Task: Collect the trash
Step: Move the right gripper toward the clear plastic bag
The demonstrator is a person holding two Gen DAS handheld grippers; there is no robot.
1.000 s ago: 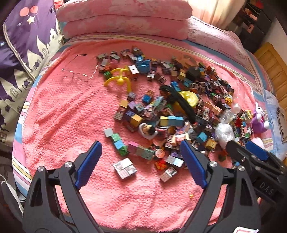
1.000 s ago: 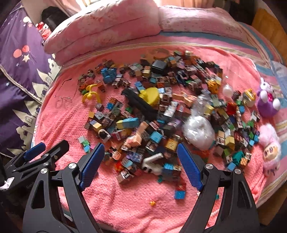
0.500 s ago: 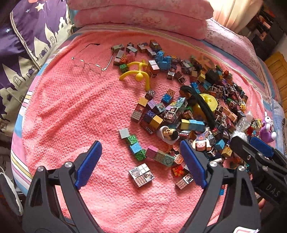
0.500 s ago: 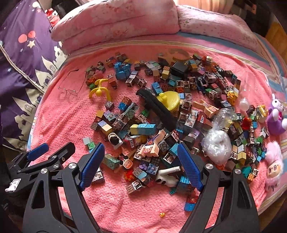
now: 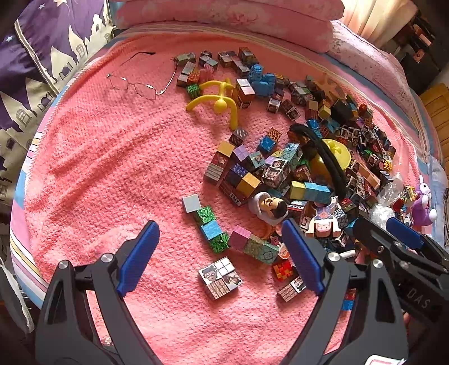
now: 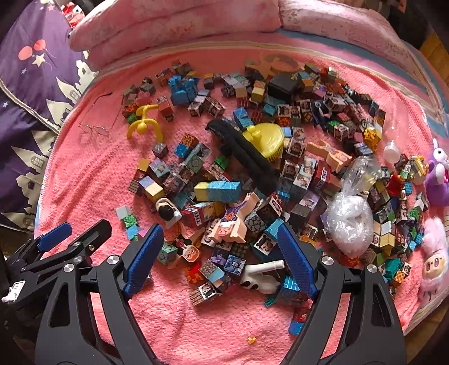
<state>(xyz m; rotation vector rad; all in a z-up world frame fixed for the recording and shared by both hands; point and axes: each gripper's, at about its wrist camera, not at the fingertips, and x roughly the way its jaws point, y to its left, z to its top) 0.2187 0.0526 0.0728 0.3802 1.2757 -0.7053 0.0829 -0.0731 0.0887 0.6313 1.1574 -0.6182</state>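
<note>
A crumpled clear plastic bag [image 6: 348,221] lies among the toy cubes on the pink blanket [image 6: 92,174], right of my right gripper [image 6: 220,233]. A second clear wrapper [image 6: 360,172] and a small clear bottle [image 6: 393,146] lie just beyond it. The right gripper hovers open over cubes and a pig figure [image 6: 230,224], holding nothing. My left gripper [image 5: 219,227] is open and unloaded above a row of cubes [image 5: 209,224]. In the left wrist view the bag [image 5: 381,212] shows at far right, behind the right gripper [image 5: 393,238].
Wire-rimmed glasses [image 5: 134,84] and a yellow plastic toy [image 5: 216,101] lie at the back left. A black strap [image 6: 247,157] and a yellow lid [image 6: 266,137] sit mid-pile. Plush toys [image 6: 437,174] line the right edge, with pink pillows [image 6: 174,25] at the back.
Both grippers have moved lower and closer to the blanket, so the cubes look larger. The left view has swung left, bringing the glasses further in. Both stay open.
</note>
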